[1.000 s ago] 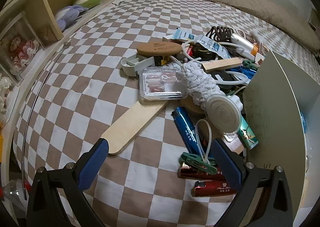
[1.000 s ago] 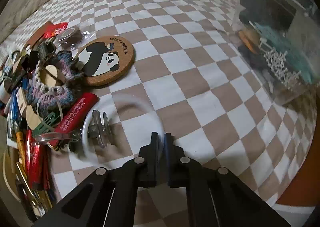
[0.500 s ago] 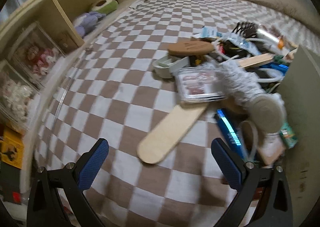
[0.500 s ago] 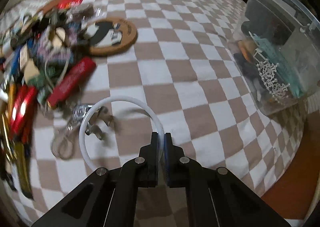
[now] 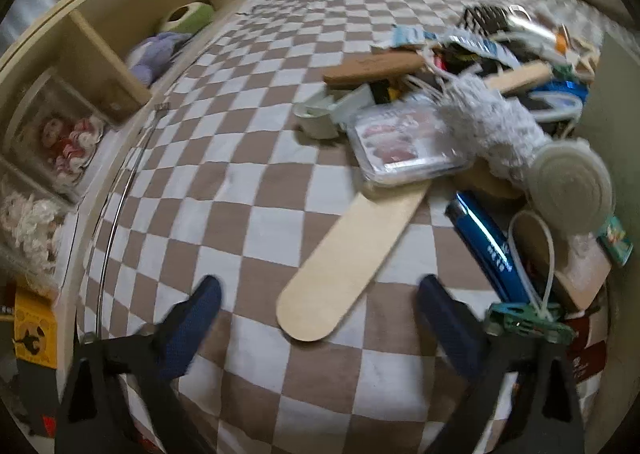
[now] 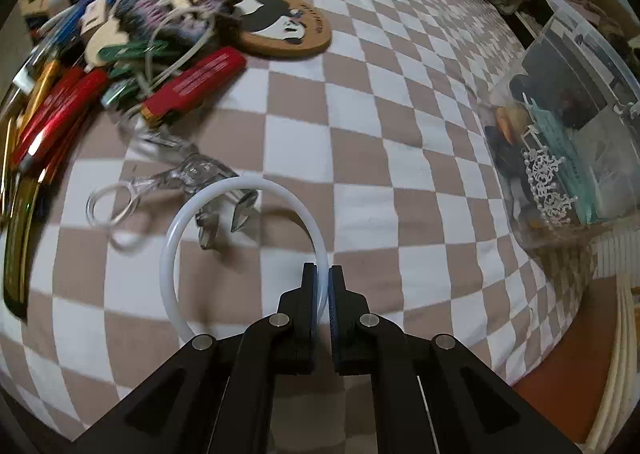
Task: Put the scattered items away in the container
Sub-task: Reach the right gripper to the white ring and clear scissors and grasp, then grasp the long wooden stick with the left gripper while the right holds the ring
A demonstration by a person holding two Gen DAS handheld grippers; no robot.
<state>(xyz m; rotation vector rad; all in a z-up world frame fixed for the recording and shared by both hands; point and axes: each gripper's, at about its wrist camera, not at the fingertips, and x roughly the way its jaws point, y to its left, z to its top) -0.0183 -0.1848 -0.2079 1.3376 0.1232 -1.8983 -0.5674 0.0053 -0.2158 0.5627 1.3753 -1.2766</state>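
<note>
- Left gripper (image 5: pixel 318 308): has dropped toward the flat pale wooden paddle (image 5: pixel 352 250) on the checkered bed cover (image 5: pixel 240 182); jaws closing, paddle end between them, not yet pinched.
- Clutter pile crowds its right side; open cover to its left.
- Right gripper (image 6: pixel 322 278): clamped on the thin white plastic ring (image 6: pixel 240 190), now swung nearer the clear plastic container (image 6: pixel 568 126) at right.
- Clear cover between; bed edge lies just beyond the container.

no lettering clear enough to read
</note>
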